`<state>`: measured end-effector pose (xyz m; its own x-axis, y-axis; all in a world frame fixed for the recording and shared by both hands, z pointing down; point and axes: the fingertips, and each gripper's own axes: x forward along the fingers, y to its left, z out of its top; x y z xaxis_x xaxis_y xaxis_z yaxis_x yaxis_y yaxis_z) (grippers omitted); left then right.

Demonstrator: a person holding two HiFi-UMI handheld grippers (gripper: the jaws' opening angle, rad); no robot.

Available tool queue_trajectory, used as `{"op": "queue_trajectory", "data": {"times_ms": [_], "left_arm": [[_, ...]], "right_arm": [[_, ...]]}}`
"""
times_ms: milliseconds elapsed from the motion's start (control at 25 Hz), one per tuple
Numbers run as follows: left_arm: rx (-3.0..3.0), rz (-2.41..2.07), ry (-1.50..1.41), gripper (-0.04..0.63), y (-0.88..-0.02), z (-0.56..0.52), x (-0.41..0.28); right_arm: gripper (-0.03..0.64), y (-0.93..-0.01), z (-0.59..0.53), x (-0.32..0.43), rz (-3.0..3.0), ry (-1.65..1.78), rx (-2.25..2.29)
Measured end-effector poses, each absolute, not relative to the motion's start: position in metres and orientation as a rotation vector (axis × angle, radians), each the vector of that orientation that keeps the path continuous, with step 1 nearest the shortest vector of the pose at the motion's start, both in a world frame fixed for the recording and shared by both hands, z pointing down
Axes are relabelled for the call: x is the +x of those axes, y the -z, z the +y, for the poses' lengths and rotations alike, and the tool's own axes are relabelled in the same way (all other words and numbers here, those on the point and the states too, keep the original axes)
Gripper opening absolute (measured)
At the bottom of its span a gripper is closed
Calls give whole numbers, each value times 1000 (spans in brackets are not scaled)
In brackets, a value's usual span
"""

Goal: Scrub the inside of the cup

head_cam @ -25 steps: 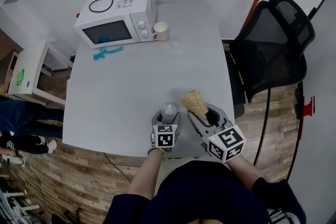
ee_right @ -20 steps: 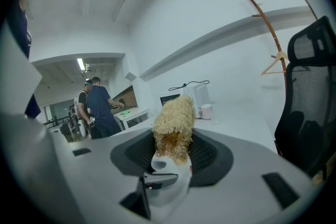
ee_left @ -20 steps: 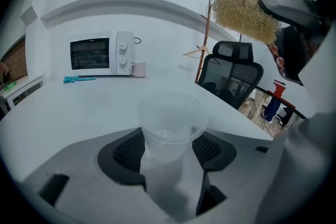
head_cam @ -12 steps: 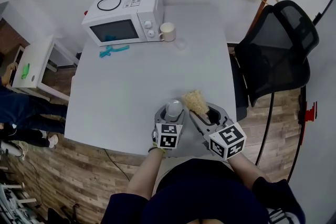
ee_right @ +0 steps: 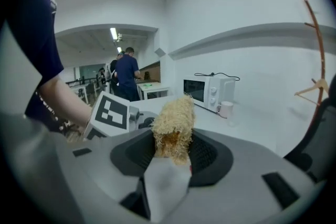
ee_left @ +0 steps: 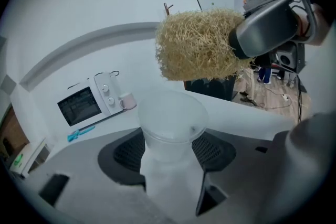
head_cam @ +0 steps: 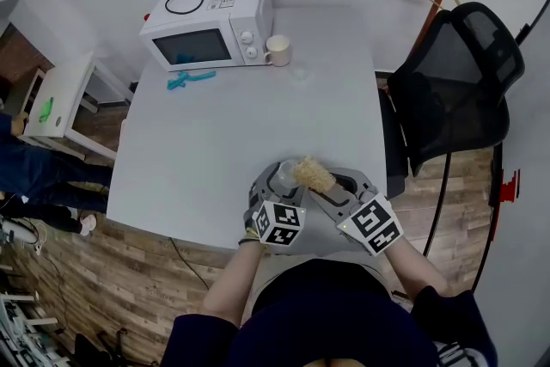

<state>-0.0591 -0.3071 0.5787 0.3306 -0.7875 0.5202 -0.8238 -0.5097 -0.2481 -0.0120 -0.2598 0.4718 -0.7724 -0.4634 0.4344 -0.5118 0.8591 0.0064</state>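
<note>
Left gripper (head_cam: 279,182) is clamped on a clear cup (ee_left: 170,128); right gripper (head_cam: 328,187) grips a straw-coloured scrubber (ee_right: 173,131), just beyond the left jaws.

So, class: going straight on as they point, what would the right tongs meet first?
Probably the clear cup in the left tongs: the scrubber held by the right tongs leads, close by its rim. Depth is unclear; it could pass over.

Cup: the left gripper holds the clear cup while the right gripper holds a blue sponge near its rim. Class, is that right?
No. The right gripper holds a straw-coloured fibrous scrubber, not a blue sponge; the left gripper view shows it. The left gripper does hold the clear cup, scrubber near its rim.
</note>
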Motion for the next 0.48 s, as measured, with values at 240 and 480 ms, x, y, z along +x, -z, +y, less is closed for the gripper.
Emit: {"op": "queue_trajectory", "data": {"times_ms": [240,480], "left_arm": [[2595,-1547,-1096,288,-568,-305,-53],[2672,-1554,-1282,288,-562,-304,-43]], "right_arm": [[176,-482,-256,-10,-2453,92,517],[176,-497,-247,-12,-2244,449,284]]}}
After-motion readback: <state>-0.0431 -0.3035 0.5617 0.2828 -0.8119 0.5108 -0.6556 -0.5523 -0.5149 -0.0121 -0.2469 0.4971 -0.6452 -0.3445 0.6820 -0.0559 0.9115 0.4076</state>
